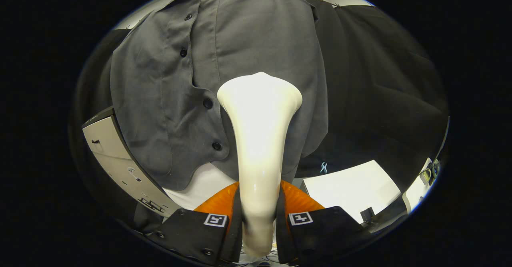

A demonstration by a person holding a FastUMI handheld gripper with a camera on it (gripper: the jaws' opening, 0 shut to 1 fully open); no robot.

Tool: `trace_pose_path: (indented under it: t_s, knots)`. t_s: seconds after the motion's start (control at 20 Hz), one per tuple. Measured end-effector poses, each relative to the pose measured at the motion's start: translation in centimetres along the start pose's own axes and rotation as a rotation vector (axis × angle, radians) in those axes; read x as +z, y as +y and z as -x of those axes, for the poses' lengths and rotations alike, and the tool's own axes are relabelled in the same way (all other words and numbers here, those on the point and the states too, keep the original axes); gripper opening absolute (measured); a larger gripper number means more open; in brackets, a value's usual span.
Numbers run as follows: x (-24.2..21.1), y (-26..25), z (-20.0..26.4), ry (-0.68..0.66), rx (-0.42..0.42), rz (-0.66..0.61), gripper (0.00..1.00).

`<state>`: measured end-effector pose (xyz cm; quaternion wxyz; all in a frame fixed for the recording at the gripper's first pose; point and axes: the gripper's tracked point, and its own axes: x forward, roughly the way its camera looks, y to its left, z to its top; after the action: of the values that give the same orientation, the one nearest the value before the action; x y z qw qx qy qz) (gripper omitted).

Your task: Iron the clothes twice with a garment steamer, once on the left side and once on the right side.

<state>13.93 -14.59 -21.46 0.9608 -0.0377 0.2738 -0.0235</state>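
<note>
A grey button-up shirt [248,39] hangs in front of me, its dark buttons running down the placket left of centre. My gripper [259,219] is shut on the handle of a cream-white garment steamer [260,139], with both black fingers [200,231] pressing its sides. The steamer rises straight ahead from between the fingers. Its wide head [260,93] faces the lower part of the shirt, just right of the button line. Whether the head touches the cloth I cannot tell.
A light grey panel [116,155] leans at the lower left beside the shirt. A white tabletop [352,187] lies at the lower right, with a small clip [323,167] on the black cloth behind it. Black cloth [380,79] hangs right of the shirt.
</note>
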Motion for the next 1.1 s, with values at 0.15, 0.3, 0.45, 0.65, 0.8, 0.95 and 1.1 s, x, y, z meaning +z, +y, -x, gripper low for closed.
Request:
trace_pose_path:
  t_s: [0.15,0.3,0.45,0.65,0.8,0.95,1.1]
  knots:
    - [1.5,0.4,2.8,-0.044,0.006,-0.03,0.42]
    - [3.5,1.3,5.7,-0.091,0.02,-0.02,0.42]
    - [5.5,2.6,7.8,-0.14,0.042,0.003,0.42]
    - [8.9,4.5,10.8,-0.223,0.066,0.038,0.42]
    - [10.4,6.6,12.6,-0.257,0.109,0.055,0.42]
    - [11.6,8.2,14.6,-0.298,0.146,0.056,0.42]
    - [12.8,9.8,16.7,-0.356,0.169,0.056,0.42]
